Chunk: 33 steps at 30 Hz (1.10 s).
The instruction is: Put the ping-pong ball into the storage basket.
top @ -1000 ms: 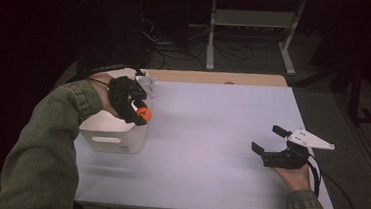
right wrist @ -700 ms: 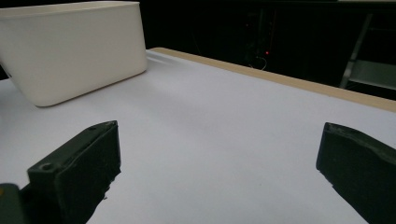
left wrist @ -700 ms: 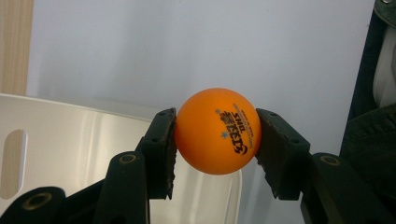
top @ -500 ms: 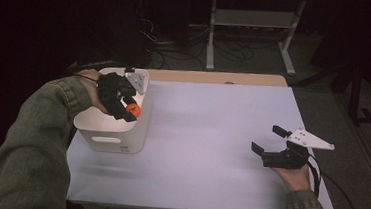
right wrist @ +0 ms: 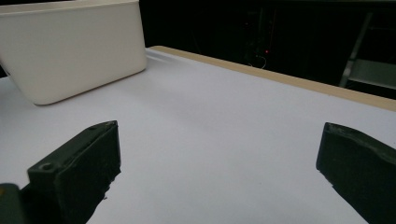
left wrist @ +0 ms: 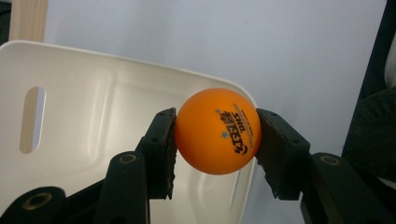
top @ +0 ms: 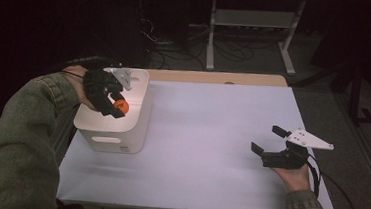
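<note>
Over the open top of the white plastic bin (top: 121, 124) at the left side of the surface (top: 211, 136), the left gripper (top: 116, 104) pinches an orange table-tennis ball (left wrist: 217, 130) between its jaws, so pickup and carry look done and only the release into the bin, whose visible floor holds nothing yet, seems left. Well apart on the right, the right gripper (top: 271, 141) rests with jaws spread wide and nothing between them.
</note>
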Available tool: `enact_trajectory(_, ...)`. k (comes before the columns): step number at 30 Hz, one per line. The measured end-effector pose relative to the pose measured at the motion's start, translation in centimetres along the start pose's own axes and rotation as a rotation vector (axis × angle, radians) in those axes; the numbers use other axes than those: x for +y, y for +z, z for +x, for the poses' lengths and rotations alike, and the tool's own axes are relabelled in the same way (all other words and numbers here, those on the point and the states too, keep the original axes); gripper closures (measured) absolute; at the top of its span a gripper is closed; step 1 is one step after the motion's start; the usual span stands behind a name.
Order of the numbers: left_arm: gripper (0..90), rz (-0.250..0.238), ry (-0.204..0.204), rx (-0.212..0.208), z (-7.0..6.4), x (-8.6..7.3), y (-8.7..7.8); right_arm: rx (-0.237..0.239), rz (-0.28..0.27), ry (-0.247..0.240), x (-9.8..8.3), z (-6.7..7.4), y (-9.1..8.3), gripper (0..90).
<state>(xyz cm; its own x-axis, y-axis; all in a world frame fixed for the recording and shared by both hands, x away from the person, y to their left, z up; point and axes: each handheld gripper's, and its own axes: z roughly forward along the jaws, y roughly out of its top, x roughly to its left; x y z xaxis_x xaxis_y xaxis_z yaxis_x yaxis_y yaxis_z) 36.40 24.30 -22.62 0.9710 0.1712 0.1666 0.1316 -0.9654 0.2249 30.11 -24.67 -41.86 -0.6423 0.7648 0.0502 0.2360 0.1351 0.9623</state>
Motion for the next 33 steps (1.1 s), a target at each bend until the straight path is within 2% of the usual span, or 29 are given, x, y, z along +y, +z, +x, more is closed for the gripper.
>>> enact_trajectory(16,51.0,0.011,0.053,0.003,0.4,-0.8,0.7,-0.002,0.002,-0.001,0.0,0.0,0.0,0.0)
enact_trajectory(33,50.9,0.034,0.05,-0.033,0.6,-0.9,2.5,-0.002,0.004,-0.005,0.0,0.0,0.0,0.0)
